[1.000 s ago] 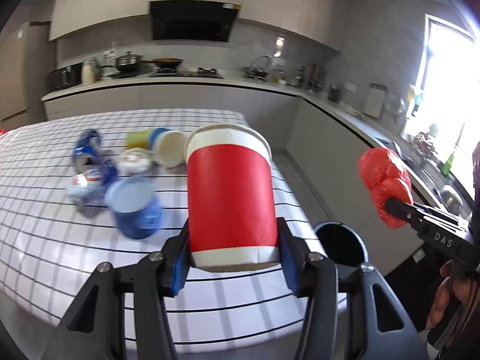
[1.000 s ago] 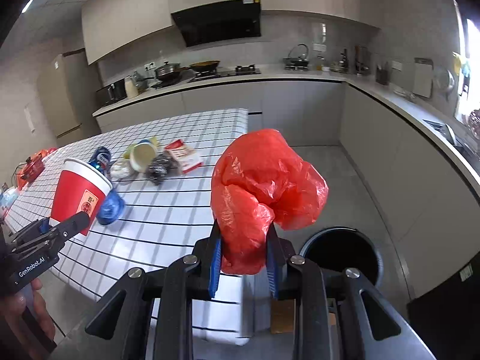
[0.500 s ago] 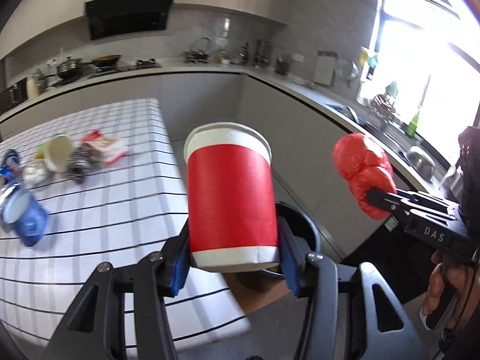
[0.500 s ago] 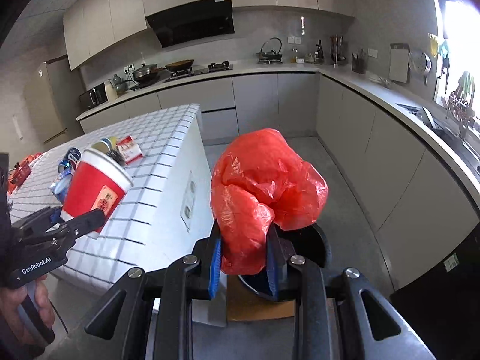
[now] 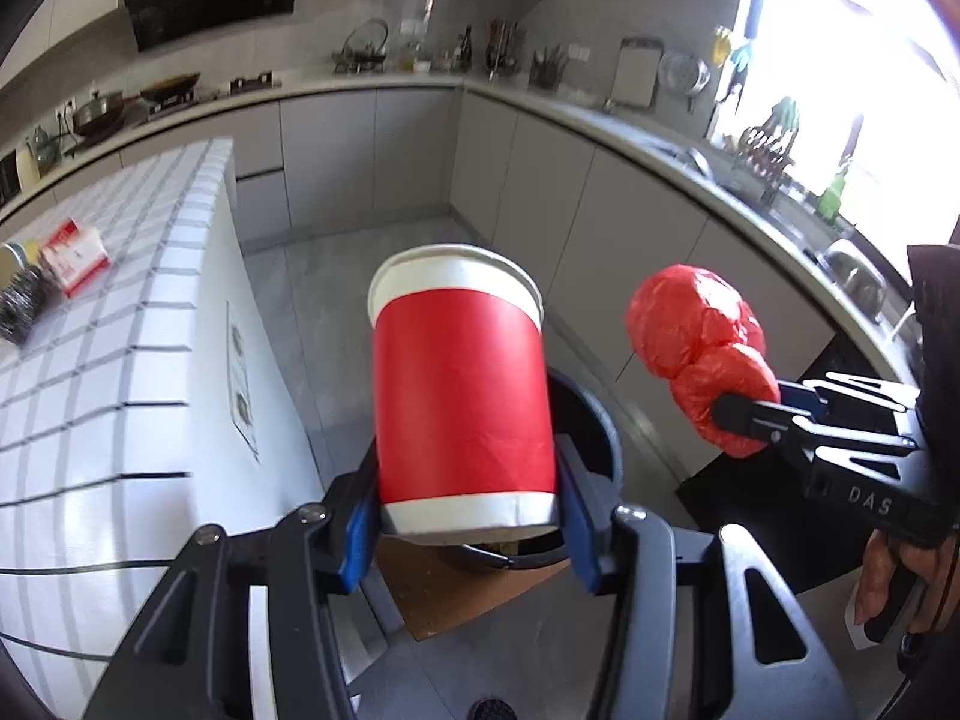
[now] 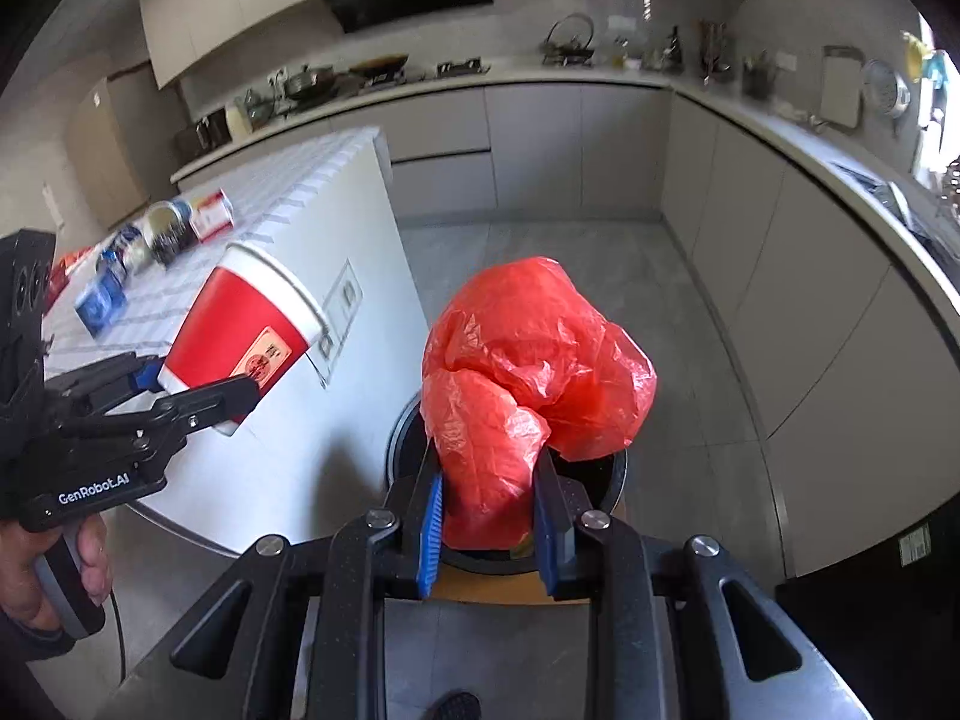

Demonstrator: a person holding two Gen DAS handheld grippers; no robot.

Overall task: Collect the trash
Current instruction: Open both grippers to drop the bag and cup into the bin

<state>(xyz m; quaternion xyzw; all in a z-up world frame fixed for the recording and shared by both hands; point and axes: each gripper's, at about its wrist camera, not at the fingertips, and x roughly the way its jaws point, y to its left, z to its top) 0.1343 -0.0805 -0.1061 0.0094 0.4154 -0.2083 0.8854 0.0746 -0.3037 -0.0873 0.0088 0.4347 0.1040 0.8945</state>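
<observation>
My left gripper [image 5: 468, 516] is shut on a red paper cup [image 5: 459, 396] with a white rim, held upright above the dark round trash bin [image 5: 594, 438] on the floor. The cup also shows in the right wrist view [image 6: 240, 330]. My right gripper [image 6: 487, 516] is shut on a crumpled red plastic bag [image 6: 528, 372], held over the bin [image 6: 402, 438]. The bag also shows in the left wrist view [image 5: 696, 342], to the right of the cup.
The white tiled island [image 5: 120, 324] stands to the left with leftover trash: a red and white packet [image 5: 75, 255], a dark crumpled wrapper [image 5: 21, 306], blue packs [image 6: 99, 300]. The bin sits on a brown board [image 5: 474, 594]. Grey cabinets [image 6: 810, 300] line the back and right.
Both grippers have moved right, off the island, and now hold the cup and the bag over the bin. The bin appears closer and more centred.
</observation>
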